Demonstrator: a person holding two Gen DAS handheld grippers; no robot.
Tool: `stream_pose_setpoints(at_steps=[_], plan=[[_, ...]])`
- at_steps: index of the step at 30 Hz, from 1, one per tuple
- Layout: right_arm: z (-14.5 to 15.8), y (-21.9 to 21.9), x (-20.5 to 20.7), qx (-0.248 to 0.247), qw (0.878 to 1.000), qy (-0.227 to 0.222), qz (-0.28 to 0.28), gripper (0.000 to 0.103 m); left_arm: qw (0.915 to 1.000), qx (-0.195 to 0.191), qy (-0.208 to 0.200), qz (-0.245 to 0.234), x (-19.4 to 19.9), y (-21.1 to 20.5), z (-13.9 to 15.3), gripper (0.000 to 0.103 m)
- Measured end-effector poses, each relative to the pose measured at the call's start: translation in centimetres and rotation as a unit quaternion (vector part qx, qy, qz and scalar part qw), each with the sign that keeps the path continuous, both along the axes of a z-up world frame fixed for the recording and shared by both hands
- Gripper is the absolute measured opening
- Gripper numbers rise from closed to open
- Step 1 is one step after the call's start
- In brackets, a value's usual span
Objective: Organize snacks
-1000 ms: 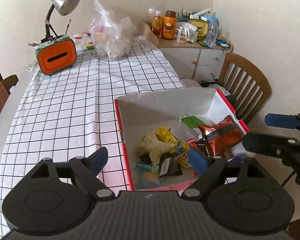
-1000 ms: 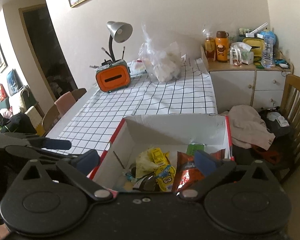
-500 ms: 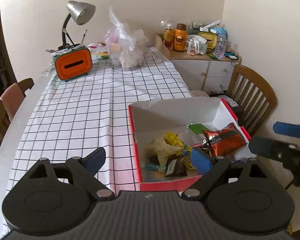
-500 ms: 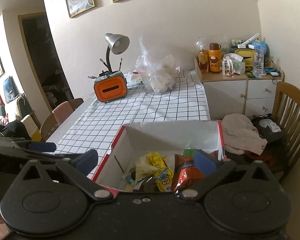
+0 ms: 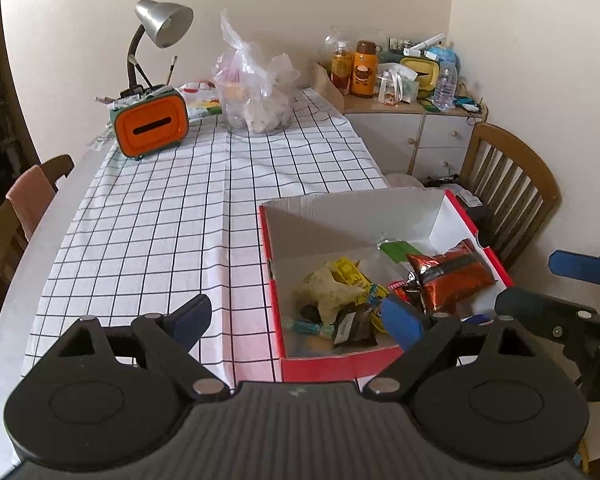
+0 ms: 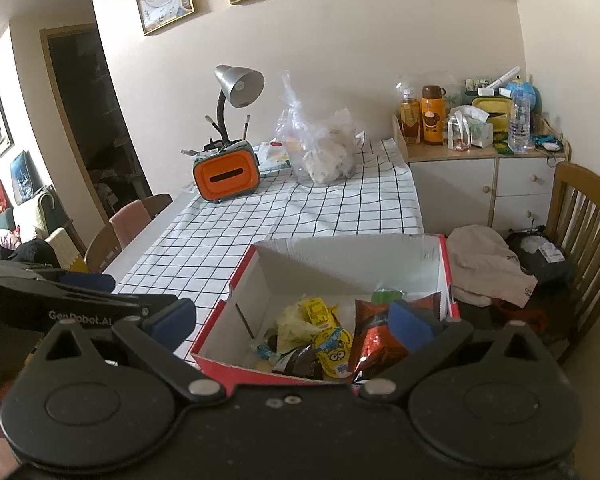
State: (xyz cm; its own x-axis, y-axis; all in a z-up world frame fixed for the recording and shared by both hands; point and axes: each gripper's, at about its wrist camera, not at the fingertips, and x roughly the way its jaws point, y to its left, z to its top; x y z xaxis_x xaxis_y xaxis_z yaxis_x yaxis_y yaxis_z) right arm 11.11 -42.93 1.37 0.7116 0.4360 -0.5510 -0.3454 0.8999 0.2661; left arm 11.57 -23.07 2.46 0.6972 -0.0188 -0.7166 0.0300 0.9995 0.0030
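Note:
A red cardboard box (image 5: pixel 336 366) with a white inside stands at the table's near right corner; it also shows in the right wrist view (image 6: pixel 236 300). In it lie several snacks: an orange-red foil bag (image 5: pixel 454 278), a pale yellow wrapper (image 5: pixel 328 286), a Minion packet (image 6: pixel 334 348) and a green packet (image 5: pixel 398 249). My left gripper (image 5: pixel 298 322) is open and empty, held back from the box's near edge. My right gripper (image 6: pixel 292 320) is open and empty, also back from the box; it shows at the right in the left wrist view (image 5: pixel 556 284).
A checked cloth (image 5: pixel 180 216) covers the table. At the far end stand an orange tissue box (image 5: pixel 152 126), a desk lamp (image 5: pixel 160 28) and a clear plastic bag (image 5: pixel 256 92). A wooden chair (image 5: pixel 512 184) and a cluttered cabinet (image 5: pixel 412 136) are right of the table.
Both grippers have pulled back and up from the box, so more of the table and room shows. Both stay open and empty. The snacks have not moved.

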Motion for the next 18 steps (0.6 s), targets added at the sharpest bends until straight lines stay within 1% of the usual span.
stream_pose_setpoints(at_steps=[2,7,18], plan=[[-0.07,-0.04,0.03,0.0,1.0,0.001,0.001,0.103,1.0,-0.001,0.004,0.0,0.05,-0.05,-0.07,0.093],[-0.33,0.11,-0.16,-0.018,1.0,-0.003,0.002,0.103,0.9999,-0.005,0.013,0.001,0.18,-0.29,-0.3,0.093],[-0.33,-0.19,-0.19,-0.013,1.0,-0.004,0.004,0.103,0.9996,-0.015,0.022,-0.005,0.5,-0.68,-0.42,0.093]])
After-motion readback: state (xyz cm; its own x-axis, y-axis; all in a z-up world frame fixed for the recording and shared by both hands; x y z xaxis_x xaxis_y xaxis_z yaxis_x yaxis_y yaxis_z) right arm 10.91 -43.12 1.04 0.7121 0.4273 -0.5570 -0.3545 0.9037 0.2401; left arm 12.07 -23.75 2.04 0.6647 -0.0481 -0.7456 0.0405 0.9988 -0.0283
